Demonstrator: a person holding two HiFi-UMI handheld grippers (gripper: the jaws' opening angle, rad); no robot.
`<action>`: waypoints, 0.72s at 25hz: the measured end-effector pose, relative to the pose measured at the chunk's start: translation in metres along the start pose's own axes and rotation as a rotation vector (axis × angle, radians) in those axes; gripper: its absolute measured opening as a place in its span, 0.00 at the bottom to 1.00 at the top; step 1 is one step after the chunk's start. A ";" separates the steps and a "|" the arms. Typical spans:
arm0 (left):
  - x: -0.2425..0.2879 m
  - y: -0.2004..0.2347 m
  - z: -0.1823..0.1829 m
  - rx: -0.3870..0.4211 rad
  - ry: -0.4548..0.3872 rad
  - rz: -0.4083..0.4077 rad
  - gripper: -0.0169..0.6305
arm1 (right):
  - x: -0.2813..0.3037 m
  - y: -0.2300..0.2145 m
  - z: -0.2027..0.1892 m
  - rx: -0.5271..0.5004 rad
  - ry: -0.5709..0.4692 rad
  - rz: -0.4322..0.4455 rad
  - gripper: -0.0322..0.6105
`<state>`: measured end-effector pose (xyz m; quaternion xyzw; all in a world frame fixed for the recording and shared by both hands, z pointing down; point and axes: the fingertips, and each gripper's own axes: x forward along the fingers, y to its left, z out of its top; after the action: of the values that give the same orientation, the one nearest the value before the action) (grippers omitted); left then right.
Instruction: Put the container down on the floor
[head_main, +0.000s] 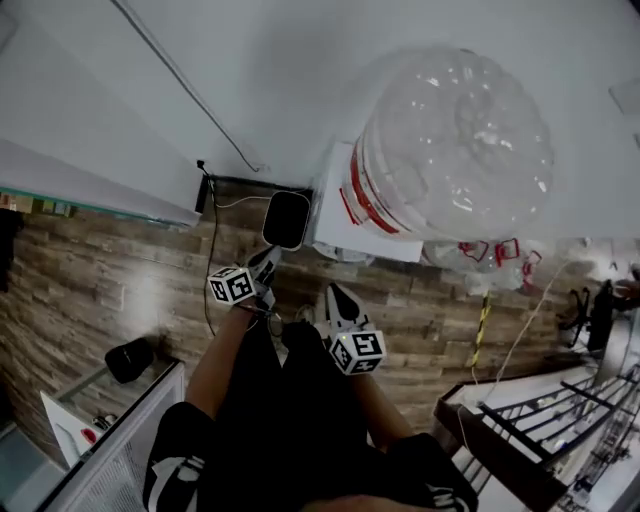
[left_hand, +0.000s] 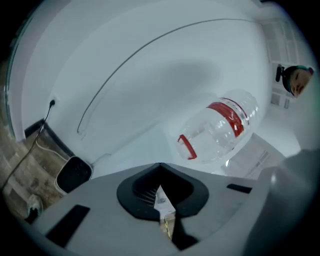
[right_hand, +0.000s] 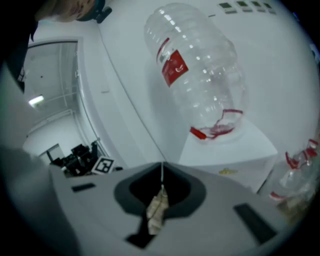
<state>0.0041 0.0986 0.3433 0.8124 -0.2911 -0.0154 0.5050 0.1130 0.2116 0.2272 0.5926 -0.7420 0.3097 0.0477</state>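
Both tools are hanging shut and empty: the left gripper (head_main: 268, 262) and the right gripper (head_main: 335, 296) are each holding their jaws pressed together with nothing between them, well apart from the container. That container (head_main: 455, 140), a big clear bottle with a red label, is resting on top of a white box (head_main: 335, 228) against the wall, not on the wood-look floor (head_main: 120, 270) below. By my judgement nothing is counting as done yet; gripping, lifting off and lowering are all waiting.
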 end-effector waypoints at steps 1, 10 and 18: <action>-0.006 -0.019 0.005 0.045 -0.006 -0.001 0.07 | -0.006 0.002 0.005 -0.008 -0.009 0.008 0.10; -0.062 -0.160 0.065 0.573 -0.176 0.133 0.07 | -0.041 0.008 0.048 -0.102 -0.048 0.064 0.10; -0.121 -0.258 0.099 0.915 -0.376 0.187 0.07 | -0.059 0.018 0.074 -0.139 -0.073 0.024 0.10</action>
<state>-0.0096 0.1603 0.0479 0.9042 -0.4254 0.0132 0.0350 0.1357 0.2254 0.1351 0.5900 -0.7700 0.2360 0.0579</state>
